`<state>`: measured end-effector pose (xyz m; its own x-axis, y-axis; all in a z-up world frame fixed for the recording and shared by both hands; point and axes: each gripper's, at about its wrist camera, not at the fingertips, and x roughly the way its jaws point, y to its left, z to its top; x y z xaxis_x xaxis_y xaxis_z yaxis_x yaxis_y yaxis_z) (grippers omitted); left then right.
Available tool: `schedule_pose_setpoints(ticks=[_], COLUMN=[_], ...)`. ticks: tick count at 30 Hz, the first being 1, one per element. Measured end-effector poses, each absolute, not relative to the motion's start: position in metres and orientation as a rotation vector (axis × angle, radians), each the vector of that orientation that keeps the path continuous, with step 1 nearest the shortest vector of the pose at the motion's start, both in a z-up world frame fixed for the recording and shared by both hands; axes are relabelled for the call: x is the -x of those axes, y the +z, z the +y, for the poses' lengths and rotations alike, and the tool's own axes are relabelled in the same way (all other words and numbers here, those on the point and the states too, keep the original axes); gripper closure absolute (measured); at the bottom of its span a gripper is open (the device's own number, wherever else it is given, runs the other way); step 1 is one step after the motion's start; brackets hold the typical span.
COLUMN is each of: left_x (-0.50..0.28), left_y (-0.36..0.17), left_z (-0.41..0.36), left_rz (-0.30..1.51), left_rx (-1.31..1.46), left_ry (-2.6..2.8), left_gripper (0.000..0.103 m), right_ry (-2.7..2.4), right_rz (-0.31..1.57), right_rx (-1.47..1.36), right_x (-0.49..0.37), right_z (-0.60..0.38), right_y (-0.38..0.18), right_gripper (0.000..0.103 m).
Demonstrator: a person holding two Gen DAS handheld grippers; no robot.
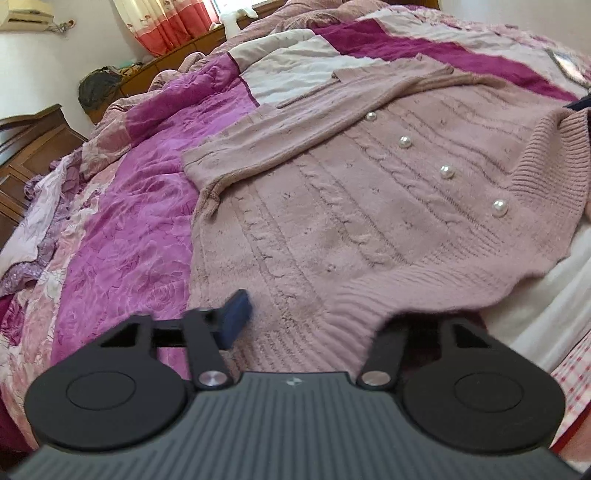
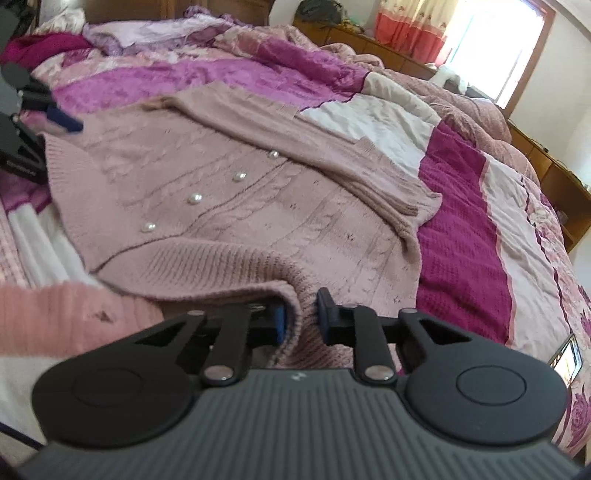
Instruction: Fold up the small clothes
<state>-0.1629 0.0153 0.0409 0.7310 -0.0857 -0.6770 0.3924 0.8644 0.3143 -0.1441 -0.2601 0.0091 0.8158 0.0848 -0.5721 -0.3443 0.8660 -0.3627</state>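
Observation:
A dusty-pink knit cardigan (image 1: 351, 206) with pearl buttons (image 1: 447, 171) lies spread on the bed, one sleeve (image 1: 295, 122) folded across its chest. My left gripper (image 1: 314, 317) straddles the ribbed hem. Its left blue pad (image 1: 236, 315) rests on the knit, while the right finger is hidden under the hem, so the grip is unclear. From the right wrist view, the same cardigan (image 2: 258, 206) reaches my right gripper (image 2: 301, 314), which is shut on a raised fold of the ribbed edge. The left gripper's blue pad (image 2: 64, 122) shows at the far corner.
A purple, magenta and white patchwork quilt (image 1: 129, 240) covers the bed. Wooden furniture (image 1: 29, 147) stands past its far side, with a red curtain (image 1: 170, 26) behind. A person's pink sleeve (image 2: 55, 317) is beside my right gripper. A lit phone (image 2: 567, 360) lies on the quilt.

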Motion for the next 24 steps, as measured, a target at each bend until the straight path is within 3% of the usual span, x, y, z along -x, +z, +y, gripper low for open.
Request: schedule_pose_setpoints(ticks=[3, 7, 24], left_x=[0.159, 0.151, 0.111], left_y=[0.047, 0.057, 0.094], left_z=[0.013, 0.012, 0.014], left_rz=[0.711, 0.717, 0.668], left_rx=[-0.43, -0.359, -0.166], left_ry=[-0.29, -0.278, -0.165], left_gripper=[0.079, 0.092, 0.096], right_ry=[0.225, 0.214, 0.175], right_rz=[0.556, 0.528, 0.432], right_rx=[0.424, 0.36, 0.139], right_x=[0.142, 0.139, 0.103], right_z=[-0.264, -0.269, -0.284], right_y=[0.014, 0.023, 0.054], right_gripper=[0.085, 0.085, 0.086])
